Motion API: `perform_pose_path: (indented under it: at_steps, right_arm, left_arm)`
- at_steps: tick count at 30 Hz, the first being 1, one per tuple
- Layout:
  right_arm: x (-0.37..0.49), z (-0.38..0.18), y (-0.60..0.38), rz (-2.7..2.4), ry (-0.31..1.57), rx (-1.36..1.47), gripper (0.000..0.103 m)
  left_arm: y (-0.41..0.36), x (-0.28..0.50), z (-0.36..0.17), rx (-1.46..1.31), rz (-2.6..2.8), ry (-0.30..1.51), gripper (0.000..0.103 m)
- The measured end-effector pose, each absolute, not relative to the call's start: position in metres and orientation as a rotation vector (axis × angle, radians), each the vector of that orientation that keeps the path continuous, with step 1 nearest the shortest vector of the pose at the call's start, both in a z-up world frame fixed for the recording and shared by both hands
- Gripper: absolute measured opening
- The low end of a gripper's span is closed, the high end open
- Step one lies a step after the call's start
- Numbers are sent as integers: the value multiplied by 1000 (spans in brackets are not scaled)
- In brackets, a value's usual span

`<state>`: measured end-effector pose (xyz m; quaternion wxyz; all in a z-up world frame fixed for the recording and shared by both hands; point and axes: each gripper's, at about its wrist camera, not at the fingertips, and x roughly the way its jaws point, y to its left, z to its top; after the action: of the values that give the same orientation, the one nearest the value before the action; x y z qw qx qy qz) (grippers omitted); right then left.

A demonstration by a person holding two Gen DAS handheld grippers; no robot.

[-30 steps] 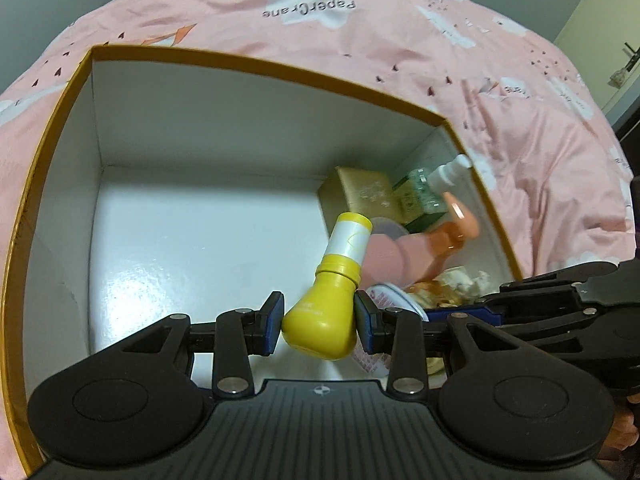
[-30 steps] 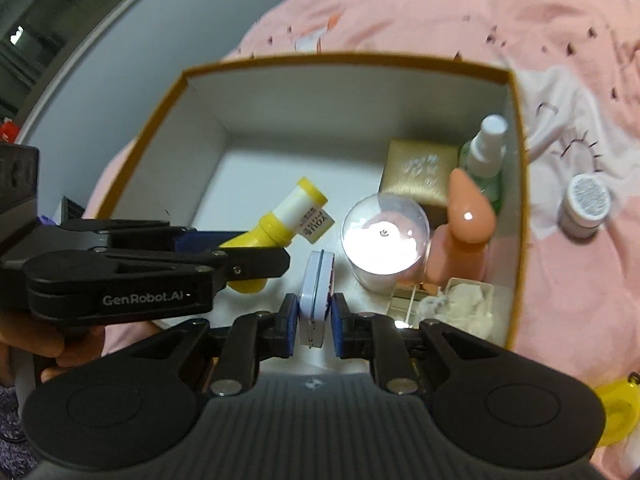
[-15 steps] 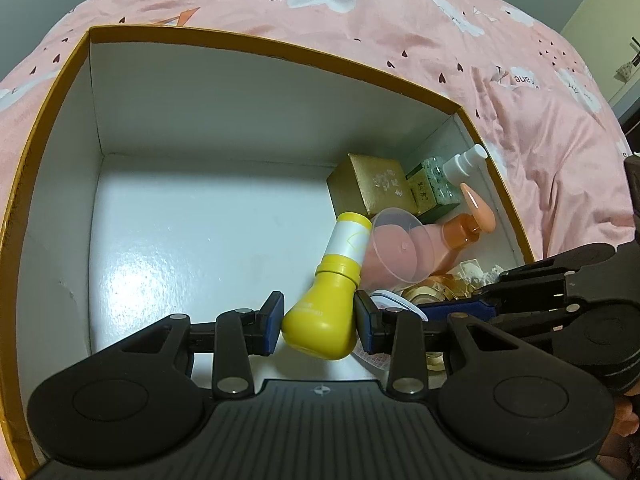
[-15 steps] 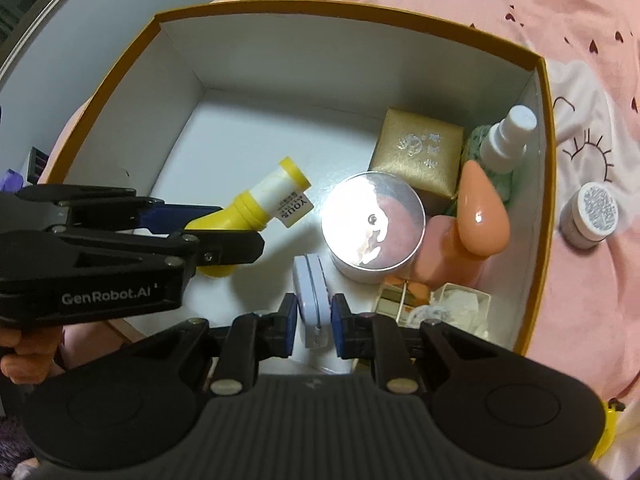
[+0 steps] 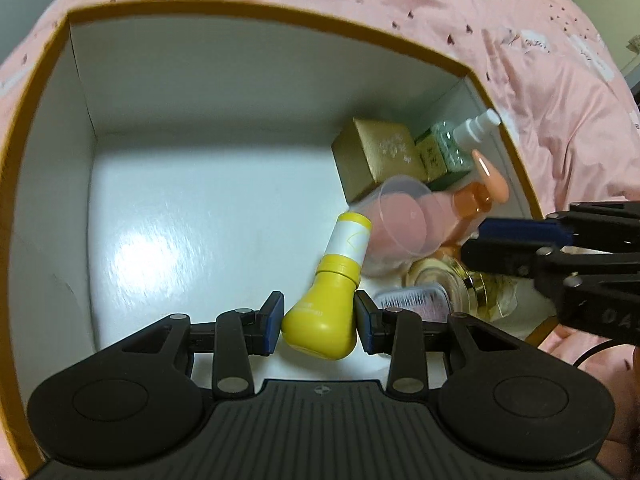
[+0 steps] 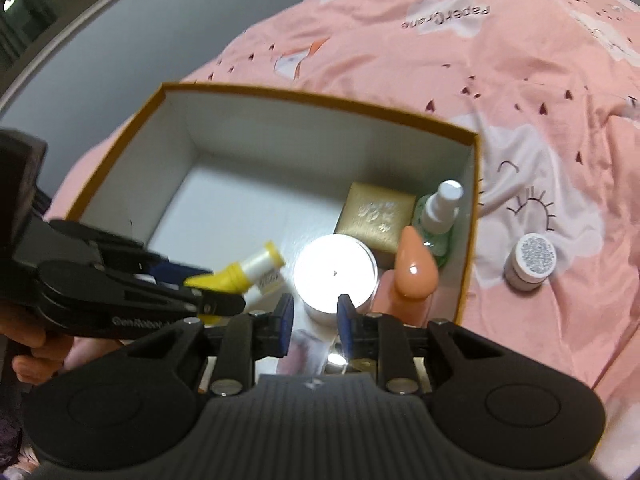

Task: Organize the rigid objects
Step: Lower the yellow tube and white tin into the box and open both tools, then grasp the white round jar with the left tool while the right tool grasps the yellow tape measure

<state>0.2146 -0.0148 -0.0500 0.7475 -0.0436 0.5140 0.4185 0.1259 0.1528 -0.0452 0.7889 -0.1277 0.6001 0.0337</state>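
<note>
Yellow plastic sits between the blue pads of the left gripper: a bulb-shaped yellow bottle with a white neck label and yellow cap, clamped at its wide base and tilted so its cap leans toward the box's right half; it hangs low inside the white box, whose rim is gold, close above the glossy floor. In the right part of the box lie a gold carton, a green spray bottle with a white nozzle, a peach pump bottle and a clear round tub, all crowded together; just right of the yellow bottle's base rests a small flat tin with a ribbed edge, touching a gold jar. The right gripper hovers over the box's near edge, its fingers spread apart and holding nothing; the tin shows blurred below the gap between them. Outside the box, on the pink bedspread, stands a small jar with a speckled lid, well apart from both grippers.
</note>
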Motion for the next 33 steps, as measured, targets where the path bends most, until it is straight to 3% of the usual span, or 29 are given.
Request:
perform_pose_path:
  at_steps: [4, 20, 33]
  right_arm:
    - [217, -46, -29, 897, 1111, -46, 27]
    - [211, -50, -43, 903, 1105, 13, 27]
    - [207, -38, -68, 867, 1078, 89, 33]
  left_arm:
    - [163, 128, -55, -421, 72, 1359, 42]
    - [154, 139, -62, -449, 81, 1430, 43]
    - [126, 124, -22, -310, -30, 1226, 38]
